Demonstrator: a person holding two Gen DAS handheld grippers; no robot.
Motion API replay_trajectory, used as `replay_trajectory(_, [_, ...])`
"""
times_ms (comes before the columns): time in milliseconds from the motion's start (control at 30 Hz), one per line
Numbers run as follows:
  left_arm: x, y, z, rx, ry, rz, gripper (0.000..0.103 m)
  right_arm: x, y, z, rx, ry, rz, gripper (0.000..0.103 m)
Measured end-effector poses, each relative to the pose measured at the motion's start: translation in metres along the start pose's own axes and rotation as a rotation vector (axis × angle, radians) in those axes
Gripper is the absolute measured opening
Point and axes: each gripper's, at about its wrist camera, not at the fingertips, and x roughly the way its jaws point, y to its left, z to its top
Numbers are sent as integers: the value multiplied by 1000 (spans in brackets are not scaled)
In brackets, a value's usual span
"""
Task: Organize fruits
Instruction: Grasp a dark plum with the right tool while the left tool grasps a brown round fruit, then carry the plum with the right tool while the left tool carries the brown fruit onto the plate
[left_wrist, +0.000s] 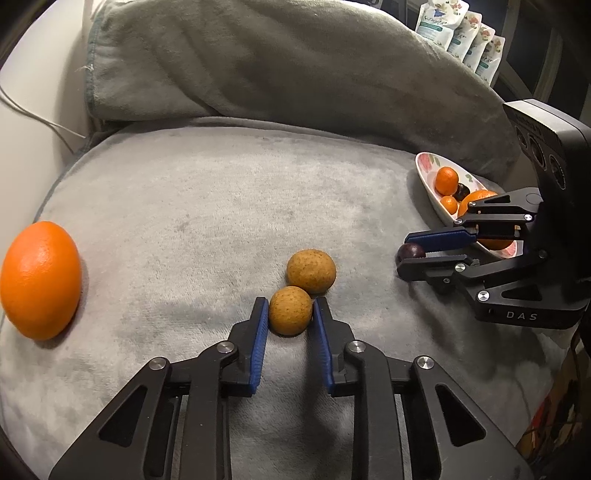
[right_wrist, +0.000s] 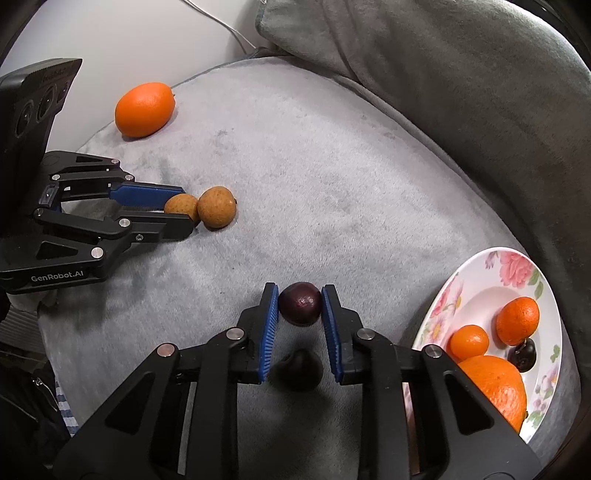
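Your left gripper (left_wrist: 290, 312) pinches the nearer of two brown fruits (left_wrist: 290, 311), the second one (left_wrist: 311, 271) touching it just beyond the fingertips, while one large orange (left_wrist: 40, 279) lies well off to its left. Your right gripper (right_wrist: 300, 303) pinches one dark plum (right_wrist: 299, 302); to its right the floral plate (right_wrist: 513, 269) holds three orange fruits and one dark plum. Everything rests on a grey plush cushion (right_wrist: 332, 177) with a grey blanket (left_wrist: 295, 62) bunched behind.

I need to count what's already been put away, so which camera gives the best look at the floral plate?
The right wrist view: the floral plate faces the camera, its pattern and fruit clear, though partly covered by the hand-held gripper. The left wrist view shows the plate small, edge-on, partly behind the right hand-held gripper.
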Motion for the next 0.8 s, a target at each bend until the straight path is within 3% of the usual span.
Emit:
replay_trajectory(367, [-16, 0, 0, -23, -35, 14, 23, -19, 3, -4, 23, -64, -6, 25])
replay_trajectory(800, [-42, -25, 11, 15, -120, 11, 23, -58, -3, -22, 64, -159, -8, 25])
